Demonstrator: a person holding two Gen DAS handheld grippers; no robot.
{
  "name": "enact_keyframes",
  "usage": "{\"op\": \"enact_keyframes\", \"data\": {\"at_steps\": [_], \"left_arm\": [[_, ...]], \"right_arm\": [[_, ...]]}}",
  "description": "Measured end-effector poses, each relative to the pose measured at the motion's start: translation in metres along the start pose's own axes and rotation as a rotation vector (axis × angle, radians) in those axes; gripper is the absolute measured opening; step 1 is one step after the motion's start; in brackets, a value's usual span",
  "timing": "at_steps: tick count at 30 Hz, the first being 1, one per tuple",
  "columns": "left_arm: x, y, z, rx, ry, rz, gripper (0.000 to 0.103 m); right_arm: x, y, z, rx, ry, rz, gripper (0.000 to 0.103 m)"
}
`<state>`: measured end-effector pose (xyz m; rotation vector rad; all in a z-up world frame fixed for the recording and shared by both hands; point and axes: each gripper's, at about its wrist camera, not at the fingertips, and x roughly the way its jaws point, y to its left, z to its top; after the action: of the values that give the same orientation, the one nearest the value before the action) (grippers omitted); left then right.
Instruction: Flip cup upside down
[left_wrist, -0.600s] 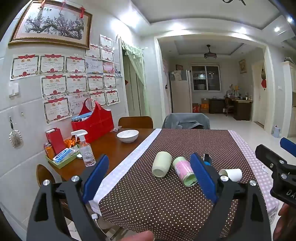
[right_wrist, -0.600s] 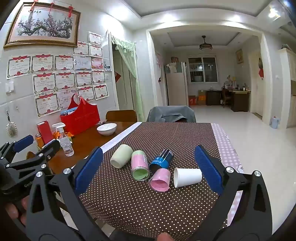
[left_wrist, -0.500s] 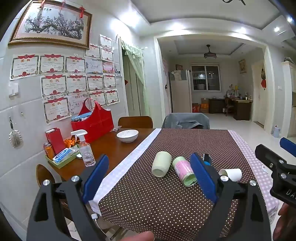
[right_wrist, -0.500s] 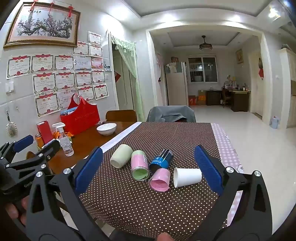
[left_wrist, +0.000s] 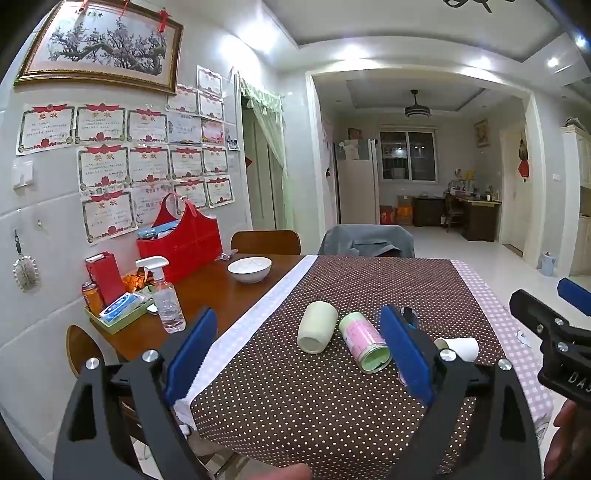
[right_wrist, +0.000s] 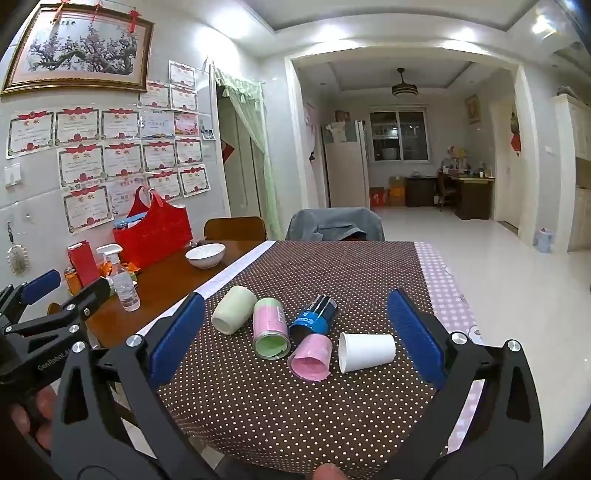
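Several cups lie on their sides on the brown dotted tablecloth (right_wrist: 295, 406): a pale green cup (right_wrist: 233, 310), a pink-and-green cup (right_wrist: 270, 328), a dark blue cup (right_wrist: 314, 315), a pink cup (right_wrist: 312, 356) and a white paper cup (right_wrist: 365, 352). In the left wrist view I see the pale green cup (left_wrist: 317, 326), the pink-and-green cup (left_wrist: 364, 341) and part of the white cup (left_wrist: 460, 347). My right gripper (right_wrist: 295, 339) is open and empty, held short of the cups. My left gripper (left_wrist: 295, 354) is open and empty, also short of them.
On the bare wood at the left stand a white bowl (right_wrist: 205, 254), a spray bottle (right_wrist: 123, 282), a red bag (right_wrist: 155, 232) and a tray of small items (left_wrist: 114, 312). Chairs stand at the far end. The table's near edge lies just below the grippers.
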<state>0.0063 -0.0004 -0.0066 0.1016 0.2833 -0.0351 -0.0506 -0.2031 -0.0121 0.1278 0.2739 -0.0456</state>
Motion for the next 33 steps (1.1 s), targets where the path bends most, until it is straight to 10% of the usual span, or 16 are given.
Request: {"op": "enact_keyframes", "data": {"at_steps": [33], "left_arm": [[0.014, 0.001, 0.002, -0.004, 0.025, -0.025, 0.088]], "right_arm": [[0.020, 0.002, 0.008, -0.023, 0.027, -0.009, 0.097]]}}
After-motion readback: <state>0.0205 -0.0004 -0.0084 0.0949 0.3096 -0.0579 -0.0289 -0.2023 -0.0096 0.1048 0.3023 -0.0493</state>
